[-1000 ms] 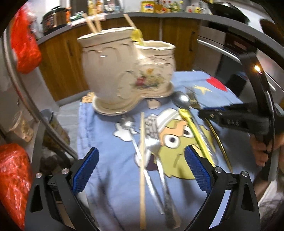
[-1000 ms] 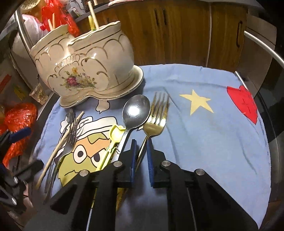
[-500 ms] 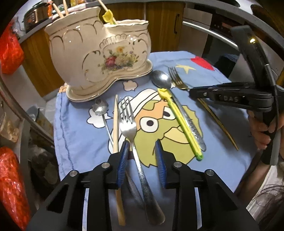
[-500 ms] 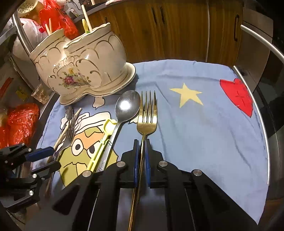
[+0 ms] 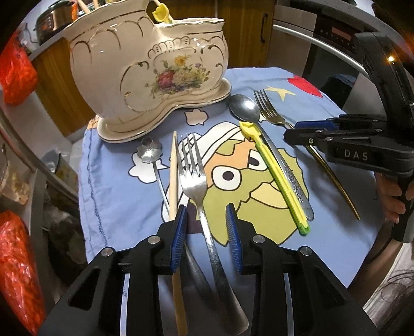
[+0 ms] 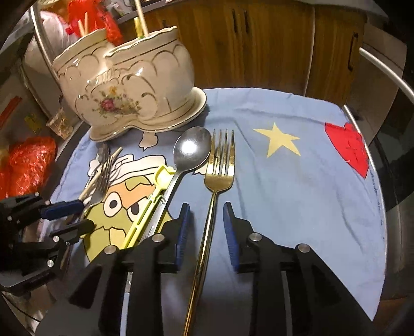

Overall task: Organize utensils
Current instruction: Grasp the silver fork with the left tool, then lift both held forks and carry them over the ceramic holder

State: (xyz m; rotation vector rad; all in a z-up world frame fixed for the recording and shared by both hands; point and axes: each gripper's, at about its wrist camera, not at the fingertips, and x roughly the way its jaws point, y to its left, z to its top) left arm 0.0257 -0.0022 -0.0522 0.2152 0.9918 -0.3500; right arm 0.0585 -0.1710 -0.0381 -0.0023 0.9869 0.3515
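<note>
Two joined compartments make up the cream ceramic utensil holder with gold trim and a flower motif (image 5: 145, 69), which is seen ahead of and to the left of the left gripper (image 5: 205, 219). A yellow plastic piece (image 5: 161, 11) and pale wooden sticks (image 6: 141, 15) are seen rising from its compartments; which compartment holds which cannot be told. The holder is set on a blue cartoon-print cloth (image 6: 297, 193).

The left gripper is held low over the cloth, its blue-padded jaws apart, and the handle of a silver steel fork (image 5: 196, 186) is straddled between them without being touched. A pale wooden chopstick (image 5: 172, 175) lies just outside its left pad, and a small flower-headed silver spoon (image 5: 149, 153) further left. To its right a yellow-green plastic stick (image 5: 276, 175) and a large silver spoon (image 5: 244, 107) are laid side by side.

The right gripper (image 6: 205, 226) is likewise held low with jaws apart, and the slim handle of a gold-coloured fork (image 6: 220, 170) runs between them, untouched. A hand (image 5: 393, 199) is seen around its grip.
</note>
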